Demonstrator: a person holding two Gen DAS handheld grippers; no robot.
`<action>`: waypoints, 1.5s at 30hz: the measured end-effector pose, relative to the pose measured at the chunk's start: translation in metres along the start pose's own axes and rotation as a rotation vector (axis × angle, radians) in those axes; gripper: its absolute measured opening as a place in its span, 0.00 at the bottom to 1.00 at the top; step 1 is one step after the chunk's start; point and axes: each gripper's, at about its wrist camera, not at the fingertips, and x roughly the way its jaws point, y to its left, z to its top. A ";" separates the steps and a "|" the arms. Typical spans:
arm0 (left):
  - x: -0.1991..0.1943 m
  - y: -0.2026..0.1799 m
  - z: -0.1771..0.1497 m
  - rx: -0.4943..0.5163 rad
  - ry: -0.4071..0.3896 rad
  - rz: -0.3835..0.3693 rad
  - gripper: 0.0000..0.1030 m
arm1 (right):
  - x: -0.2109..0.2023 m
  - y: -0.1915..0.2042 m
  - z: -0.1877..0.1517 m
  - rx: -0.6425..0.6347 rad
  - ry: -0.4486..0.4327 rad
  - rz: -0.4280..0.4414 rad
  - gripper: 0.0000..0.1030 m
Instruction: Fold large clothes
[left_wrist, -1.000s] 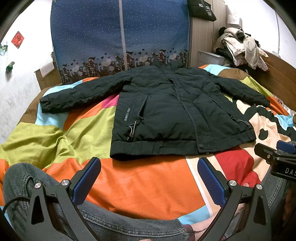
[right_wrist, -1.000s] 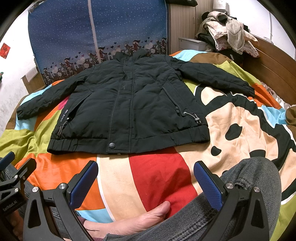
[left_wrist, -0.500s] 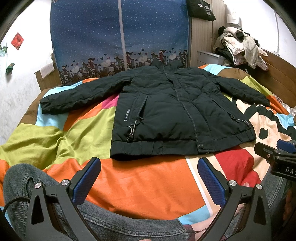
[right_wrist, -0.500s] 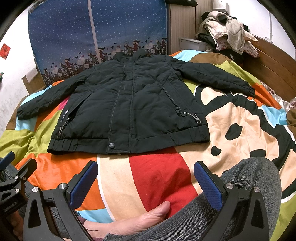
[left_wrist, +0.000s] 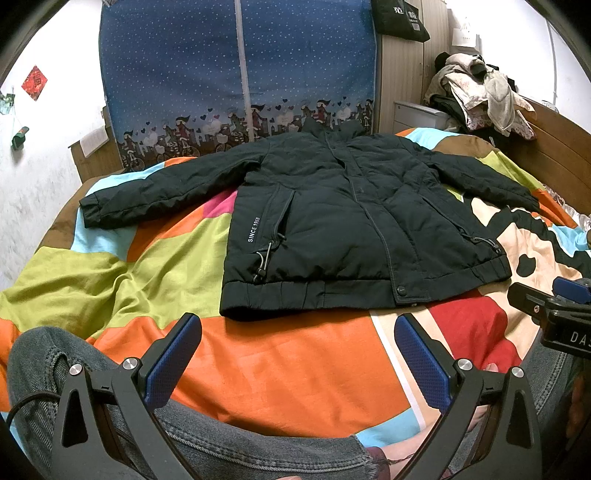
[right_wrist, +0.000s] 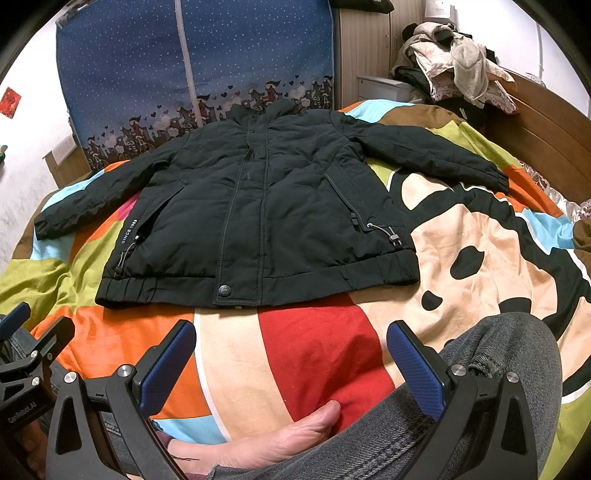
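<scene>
While both grippers hang over the near edge of the bed, the dark jacket (left_wrist: 354, 229) lies flat and front-up on the patchwork bedspread (left_wrist: 280, 373), zipped, both sleeves spread outward, collar toward the blue wardrobe (left_wrist: 236, 70). Left gripper (left_wrist: 297, 360): jaws spread wide, nothing between them, short of the jacket's hem and not touching it. Right gripper (right_wrist: 291, 363): likewise wide apart and empty, also short of the hem. Jacket's left pocket edge bears white lettering. Person's jeans-clad knees (right_wrist: 491, 373) and a bare foot (right_wrist: 273, 439) sit nearer than the hem, under the grippers. Heap of clothes (left_wrist: 480, 88) beyond the jacket's right sleeve, by the wooden headboard (right_wrist: 543, 125).
</scene>
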 end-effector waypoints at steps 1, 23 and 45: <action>0.000 0.000 0.000 -0.001 0.001 0.000 0.99 | 0.000 0.000 0.000 0.000 0.000 0.000 1.00; 0.000 0.000 0.000 0.001 -0.001 0.001 0.99 | 0.000 0.001 0.000 0.000 -0.001 0.001 1.00; 0.008 0.000 0.015 -0.006 0.051 0.011 0.99 | -0.002 -0.006 0.008 0.018 0.003 0.012 1.00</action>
